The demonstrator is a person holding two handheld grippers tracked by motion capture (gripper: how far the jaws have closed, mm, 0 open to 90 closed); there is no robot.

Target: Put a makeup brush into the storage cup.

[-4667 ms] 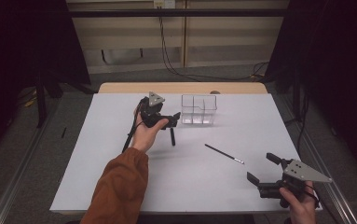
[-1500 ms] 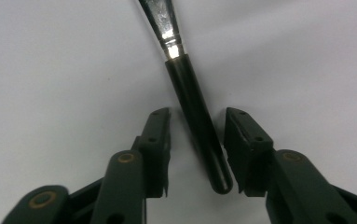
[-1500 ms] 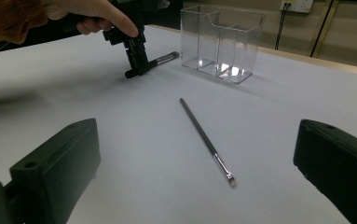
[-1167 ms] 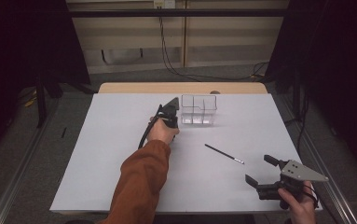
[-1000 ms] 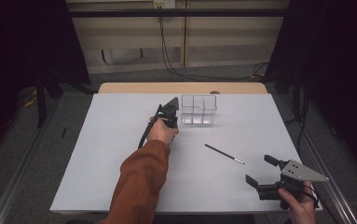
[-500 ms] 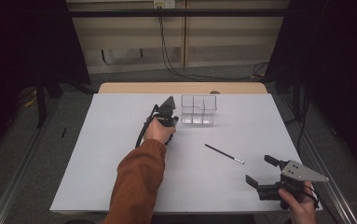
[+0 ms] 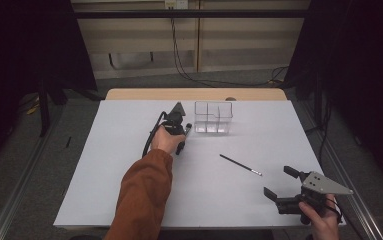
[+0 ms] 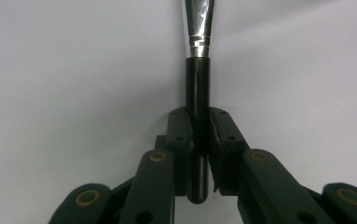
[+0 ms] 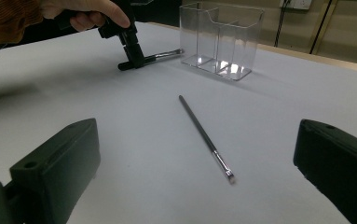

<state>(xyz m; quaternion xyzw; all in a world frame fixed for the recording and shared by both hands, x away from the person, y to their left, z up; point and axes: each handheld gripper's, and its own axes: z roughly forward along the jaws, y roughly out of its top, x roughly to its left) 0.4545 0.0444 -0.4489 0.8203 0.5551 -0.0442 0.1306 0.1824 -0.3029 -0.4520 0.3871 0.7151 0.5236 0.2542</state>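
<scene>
On the white table (image 7: 104, 190), seen from the high view, the left gripper (image 7: 180, 137) sits at the far middle, just left of the clear compartment box (image 7: 213, 118). The brush it holds is hard to make out there, hidden by the hand (image 7: 165, 141) and gripper body. A second thin brush (image 7: 240, 165) lies apart, nearer and to the right, its long axis slanting from far-left to near-right, metal end toward the right gripper (image 7: 279, 185), which hovers at the near right corner with jaws spread wide and nothing between them.

From the left gripper view, the jaws clamp the black handle of the held brush (image 8: 197, 93); the handle runs straight away from the camera, silver ferrule farthest, bristles cut off by the top edge.

From the right gripper view, the held brush (image 9: 163, 55) lies low over the table, ferrule pointing toward the box (image 9: 220, 42), almost reaching it. The loose brush (image 9: 205, 136) lies between the wide jaws' lines, farther out, untouched.
</scene>
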